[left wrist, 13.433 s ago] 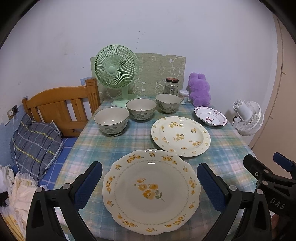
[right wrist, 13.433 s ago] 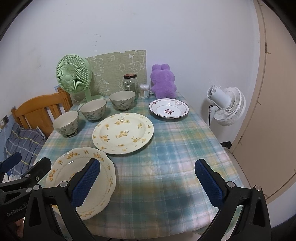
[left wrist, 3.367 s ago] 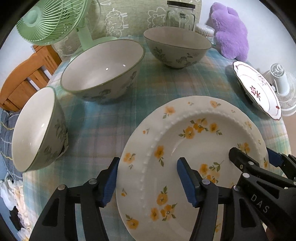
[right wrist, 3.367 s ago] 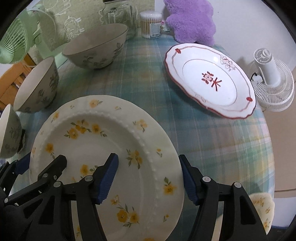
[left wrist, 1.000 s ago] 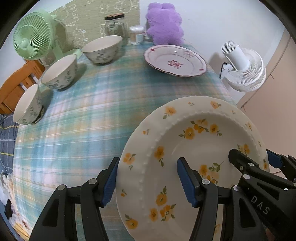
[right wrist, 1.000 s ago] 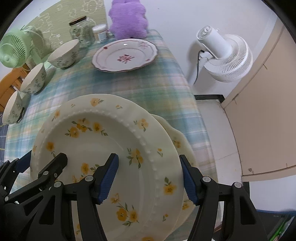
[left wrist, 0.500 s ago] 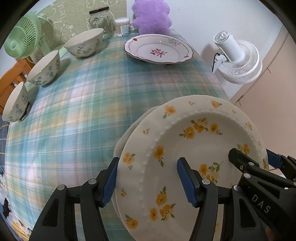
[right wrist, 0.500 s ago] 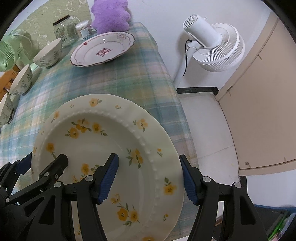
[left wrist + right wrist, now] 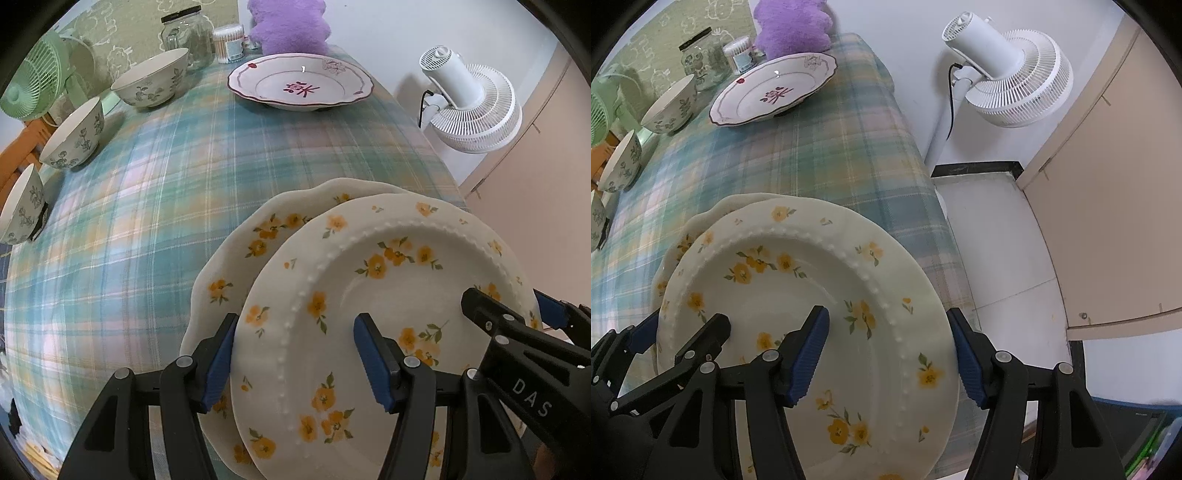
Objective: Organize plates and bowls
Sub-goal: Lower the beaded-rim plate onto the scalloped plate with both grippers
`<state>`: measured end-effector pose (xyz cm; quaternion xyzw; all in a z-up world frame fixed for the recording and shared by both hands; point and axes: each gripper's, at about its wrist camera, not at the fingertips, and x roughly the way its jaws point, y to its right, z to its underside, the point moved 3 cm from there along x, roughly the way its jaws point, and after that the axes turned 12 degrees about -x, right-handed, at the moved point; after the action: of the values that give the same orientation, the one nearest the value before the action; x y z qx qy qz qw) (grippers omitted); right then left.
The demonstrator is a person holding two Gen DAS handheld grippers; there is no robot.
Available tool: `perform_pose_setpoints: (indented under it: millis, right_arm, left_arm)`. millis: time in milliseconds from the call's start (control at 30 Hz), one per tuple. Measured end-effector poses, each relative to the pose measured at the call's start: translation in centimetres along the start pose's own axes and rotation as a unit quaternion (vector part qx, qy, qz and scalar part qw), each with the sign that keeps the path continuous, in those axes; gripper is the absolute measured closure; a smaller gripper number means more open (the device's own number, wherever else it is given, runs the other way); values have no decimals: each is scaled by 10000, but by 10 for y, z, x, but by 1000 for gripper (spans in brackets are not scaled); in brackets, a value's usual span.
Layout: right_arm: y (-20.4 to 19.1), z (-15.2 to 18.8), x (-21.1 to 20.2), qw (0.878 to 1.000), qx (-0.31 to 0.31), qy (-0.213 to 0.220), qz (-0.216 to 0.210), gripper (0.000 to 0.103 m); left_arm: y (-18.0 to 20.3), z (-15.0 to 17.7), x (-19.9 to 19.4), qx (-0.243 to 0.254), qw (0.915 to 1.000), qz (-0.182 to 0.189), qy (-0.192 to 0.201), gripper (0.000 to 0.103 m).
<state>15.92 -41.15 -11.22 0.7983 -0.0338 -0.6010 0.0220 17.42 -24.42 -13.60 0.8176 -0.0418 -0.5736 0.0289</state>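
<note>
My left hand-held gripper (image 9: 299, 360) and right hand-held gripper (image 9: 892, 354) each clamp the beaded floral plate (image 9: 388, 302) by opposite rims, over the scalloped plate (image 9: 236, 266) at the bench (image 9: 155, 206) edge; three bowls (image 9: 151, 83), all bare inside

Near right, the beaded plate (image 9: 388, 295) lies over the scalloped plate (image 9: 236, 266). Far off sits the rose plate (image 9: 300, 83); three bowls (image 9: 149, 79) line the left.

"DAS" on right tongs (image 9: 546, 325)
</note>
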Motion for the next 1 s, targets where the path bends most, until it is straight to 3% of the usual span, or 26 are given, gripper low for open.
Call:
perform_pose_setpoints:
  millis: [167,300,567,767,1000]
  right_arm:
    - [2,0,1,10000,13,23,6,36]
    - [-1,1,1,10000,-16,55,-21,37]
    - [-3,1,4,10000,-29,82,-25,37]
    - [2,11,-1,9998,47,-47,-184,37]
    - [10,26,-16,9999,136,-2,-69,38]
  left_arm:
    - [4,2,1,87,9997,-183,141,38]
    - [14,8,-1,480,9959,-633,428,36]
    - [14,8,1,437,9972,-480,374,20]
    - [16,14,-5,472,9976,-453,232,17]
    - [14,23,-16,477,9982,-307,196,17]
